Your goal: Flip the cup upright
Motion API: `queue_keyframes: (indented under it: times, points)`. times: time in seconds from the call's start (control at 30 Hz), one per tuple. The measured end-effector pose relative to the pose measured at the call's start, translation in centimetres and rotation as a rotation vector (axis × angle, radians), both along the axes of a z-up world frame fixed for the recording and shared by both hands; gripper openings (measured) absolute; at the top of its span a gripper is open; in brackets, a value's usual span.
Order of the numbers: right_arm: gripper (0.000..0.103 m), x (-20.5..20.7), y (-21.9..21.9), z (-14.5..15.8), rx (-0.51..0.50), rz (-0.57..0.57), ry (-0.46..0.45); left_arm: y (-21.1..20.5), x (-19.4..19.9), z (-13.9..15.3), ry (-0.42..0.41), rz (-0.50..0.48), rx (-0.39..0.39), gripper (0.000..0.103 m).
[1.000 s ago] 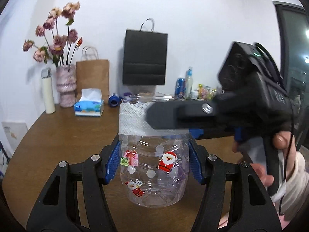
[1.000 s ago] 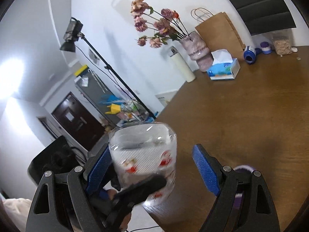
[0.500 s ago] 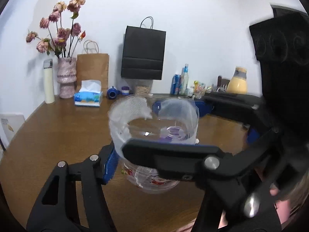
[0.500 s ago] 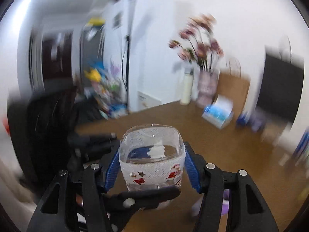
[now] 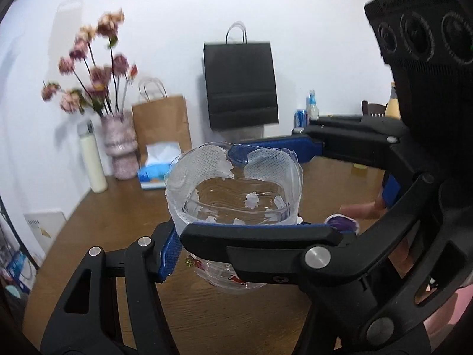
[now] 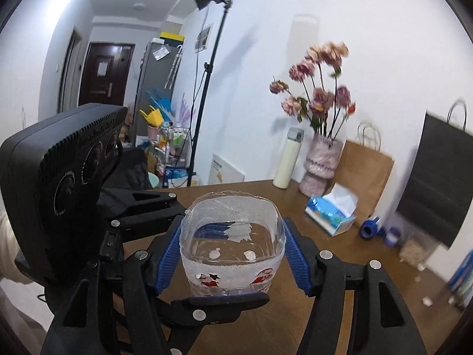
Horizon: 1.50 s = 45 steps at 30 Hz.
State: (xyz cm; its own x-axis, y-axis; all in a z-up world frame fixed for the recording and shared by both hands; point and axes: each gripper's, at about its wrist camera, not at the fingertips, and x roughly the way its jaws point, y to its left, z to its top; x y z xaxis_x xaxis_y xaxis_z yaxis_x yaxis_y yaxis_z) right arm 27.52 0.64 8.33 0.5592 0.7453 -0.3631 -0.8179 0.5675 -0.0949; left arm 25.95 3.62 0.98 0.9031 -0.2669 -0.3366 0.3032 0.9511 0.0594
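Cup upright, mouth up, gripped from two sides over the table

Wooden table (image 6: 348,269) runs under both tools; black bag (image 5: 241,84), brown bag (image 5: 161,121), vase of flowers (image 6: 320,164), tissue box (image 6: 331,211) along the far wall. Right gripper (image 6: 232,253) level, reaching forward, blue pads clamped on the clear cup (image 6: 232,245) at its taped rim band. Left gripper (image 6: 195,254) comes in crosswise from the left, one finger (image 6: 218,303) across the cup's near side, the other behind; it too looks clenched on the cup, Santa stickers low on the wall
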Motion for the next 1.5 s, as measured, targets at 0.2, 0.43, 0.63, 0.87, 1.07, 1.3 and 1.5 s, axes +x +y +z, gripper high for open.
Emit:
queue_keyframes:
  times: [0.2, 0.43, 0.63, 0.87, 1.07, 1.3, 1.5]
  points:
    - [0.070, -0.3, -0.9, -2.1, -0.023, -0.055, 0.044, -1.0, -0.4, -2.1, 0.085, -0.053, -0.019, 0.059]
    - [0.076, 2.8, -2.4, -6.4, -0.058, -0.182, 0.215, -2.0, 4.3, -6.5, 0.401, -0.096, -0.074, 0.057]
    - [0.076, 4.3, -4.3, -5.5, -0.002, -0.315, 0.193, -3.7, 5.6, -5.4, 0.379, -0.095, -0.070, 0.058]
    - [0.081, 4.6, -6.3, -6.4, 0.038, -0.269, 0.301, -5.0, 4.4, -5.2, 0.346, -0.098, -0.083, 0.058]
    - [0.081, 3.7, -6.1, -5.8, 0.069, -0.262, 0.230, -5.1, 3.5, -4.1, 0.292, -0.070, -0.082, 0.058]
    - [0.081, 1.2, -6.7, -5.1, 0.044, -0.267, 0.244, -5.9, 1.3, -3.8, 0.295, -0.086, -0.117, 0.058]
    - [0.081, 0.8, -8.2, -7.3, 0.042, -0.288, 0.417, -7.8, -0.1, -5.4, 0.334, -0.073, -0.050, 0.065]
